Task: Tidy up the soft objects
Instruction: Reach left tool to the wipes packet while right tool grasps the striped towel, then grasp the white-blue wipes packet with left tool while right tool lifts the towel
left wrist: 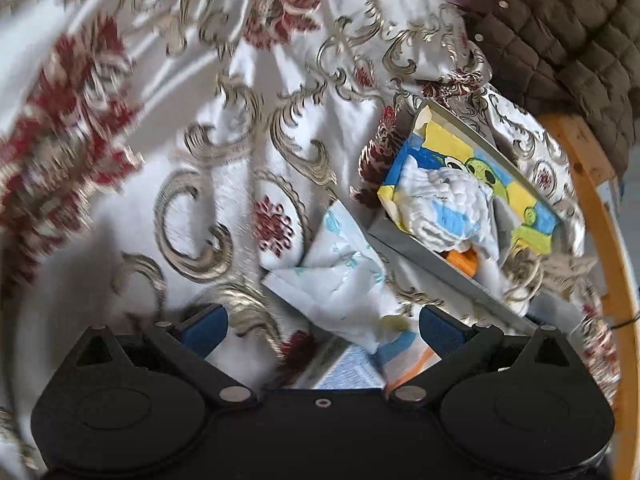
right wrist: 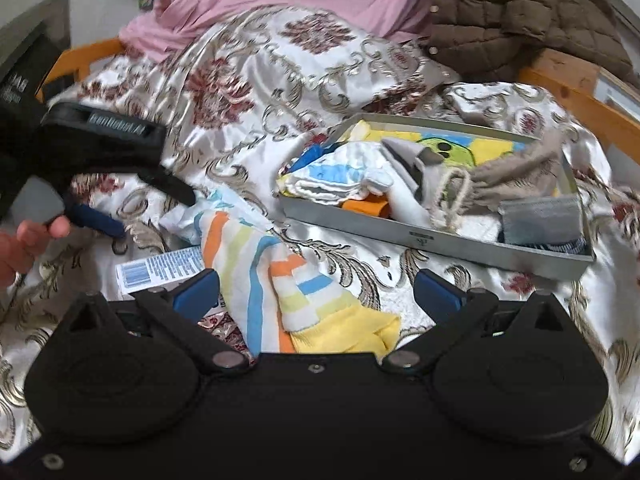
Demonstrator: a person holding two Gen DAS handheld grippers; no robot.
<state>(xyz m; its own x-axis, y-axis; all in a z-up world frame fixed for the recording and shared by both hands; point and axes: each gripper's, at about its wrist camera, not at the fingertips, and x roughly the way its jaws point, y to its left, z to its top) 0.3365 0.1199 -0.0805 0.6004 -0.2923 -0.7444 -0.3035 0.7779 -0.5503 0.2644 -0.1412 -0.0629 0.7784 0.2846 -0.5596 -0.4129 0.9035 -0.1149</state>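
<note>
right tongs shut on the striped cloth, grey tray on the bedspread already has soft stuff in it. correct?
Not quite. The right tongs are open, their blue pads wide apart either side of the striped cloth, as the right wrist view shows. The grey tray does hold soft items.

White lettering on the black housing of the left gripper, up and to the left of the right claw, seems to read "GenRobot.AI", though blurred. The white-and-blue printed tube just beyond the claw's left finger carries a barcode and small, illegible print.
</note>
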